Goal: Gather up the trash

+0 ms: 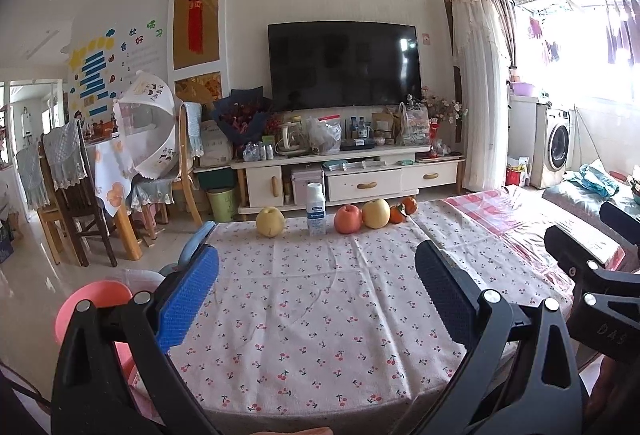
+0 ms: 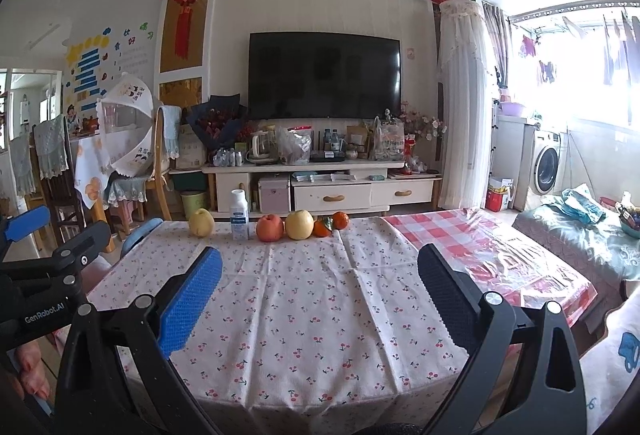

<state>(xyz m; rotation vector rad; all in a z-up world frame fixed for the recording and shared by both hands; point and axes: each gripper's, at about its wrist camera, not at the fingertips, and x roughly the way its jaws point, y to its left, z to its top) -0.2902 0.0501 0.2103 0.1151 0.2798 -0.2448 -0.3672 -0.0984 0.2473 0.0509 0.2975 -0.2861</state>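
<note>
A white plastic bottle [image 1: 316,209] with a blue label stands upright at the far edge of the table [image 1: 320,307], which has a cherry-print cloth. It also shows in the right wrist view [image 2: 239,215]. My left gripper [image 1: 316,267] is open and empty above the near half of the table. My right gripper [image 2: 320,267] is open and empty too, and both are well short of the bottle. A pale green waste bin [image 1: 221,203] stands on the floor by the TV cabinet, and it also shows in the right wrist view [image 2: 194,204].
Fruit lines the table's far edge: a yellow pear [image 1: 270,221], a red apple [image 1: 347,219], a second pear [image 1: 376,213] and oranges [image 1: 403,210]. A pink stool [image 1: 94,309] is at the near left. A red check cloth [image 2: 480,255] covers the right end. Chairs stand at left.
</note>
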